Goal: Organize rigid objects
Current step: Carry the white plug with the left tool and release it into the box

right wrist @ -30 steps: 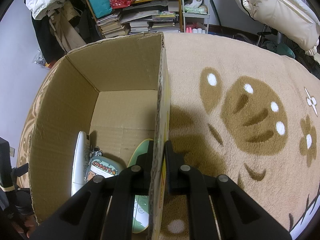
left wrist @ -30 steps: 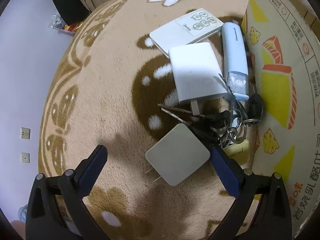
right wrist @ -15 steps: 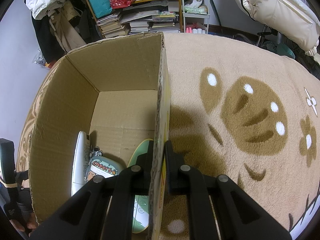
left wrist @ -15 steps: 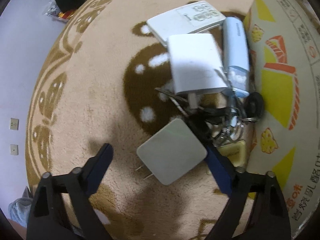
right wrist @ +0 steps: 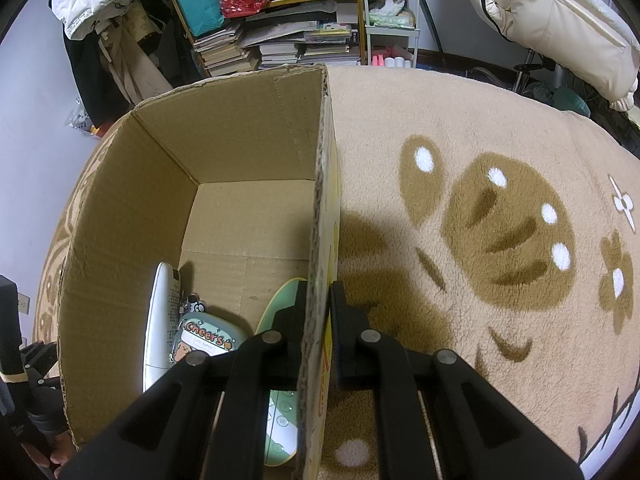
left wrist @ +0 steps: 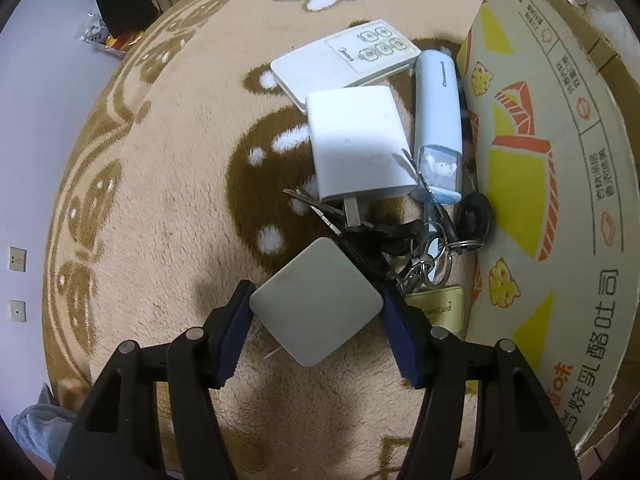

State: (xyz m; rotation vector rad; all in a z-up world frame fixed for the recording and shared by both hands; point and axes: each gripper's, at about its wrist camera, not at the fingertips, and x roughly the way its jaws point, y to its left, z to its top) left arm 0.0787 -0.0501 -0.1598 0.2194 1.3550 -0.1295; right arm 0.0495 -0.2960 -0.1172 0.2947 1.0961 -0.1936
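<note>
Pinching grey plug adapter (left wrist: 316, 306) corner-to-corner, left gripper (left wrist: 316, 320) jaws closed on it; lift straight, clear keys (left wrist: 424, 252). Right gripper (right wrist: 318, 312) clamps box wall (right wrist: 320, 240), steadying.

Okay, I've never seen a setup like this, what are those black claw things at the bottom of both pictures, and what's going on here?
Those are two hand-held grippers, one in each of a person's hands, each with a camera looking out along its two fingers.

In the left camera's picture, the left gripper has closed its blue pads onto a small grey plug-in charger lying on a tan rug. Beyond it lie a bunch of keys, a bigger white charger, a white remote and a light blue case, all beside a printed cardboard box.

In the right camera's picture, the right gripper pinches that box's wall, probably to steady it. Inside are another white remote, a green remote and a small "Cheers" tag.

It looks like the loose things are being packed into the box.
</note>
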